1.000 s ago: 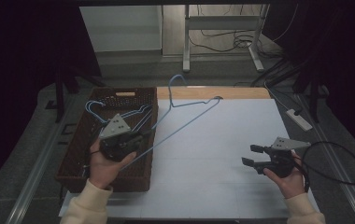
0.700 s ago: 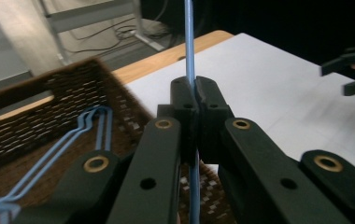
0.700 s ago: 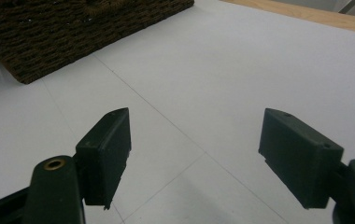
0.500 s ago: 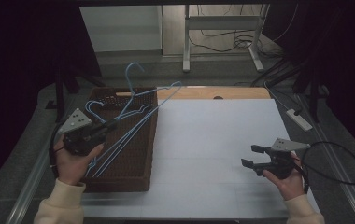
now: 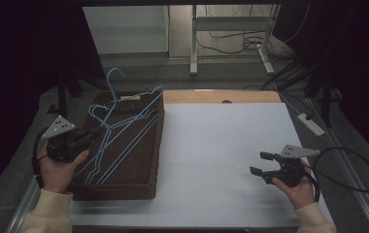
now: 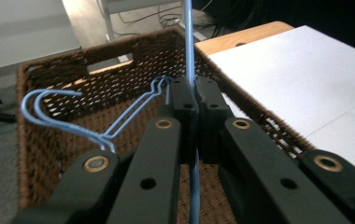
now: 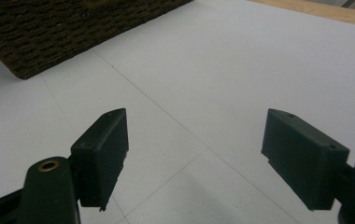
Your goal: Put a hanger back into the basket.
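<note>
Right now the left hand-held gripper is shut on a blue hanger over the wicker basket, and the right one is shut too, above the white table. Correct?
Not quite. The right hand-held gripper is open, as the right gripper view shows: its jaws stand wide apart above the white table. The left hand-held gripper is indeed shut on a blue hanger over the wicker basket.

1. Table (image 5: 221, 145): flat top covered with white sheeting, faint seam lines crossing it; bare wooden strip (image 5: 221, 96) exposed along the far edge.
2. Wicker basket (image 5: 139, 184): dark brown, rectangular, resting directly on the left part of the top, long side running front to back; near corner also seen in the right gripper view, sitting on the white sheeting (image 7: 241, 70).
3. Metal rail (image 5: 20, 218): running along the left edge beside the basket.
4. Remaining white surface: right of the basket, bare sheeting as far as the right edge.
</note>
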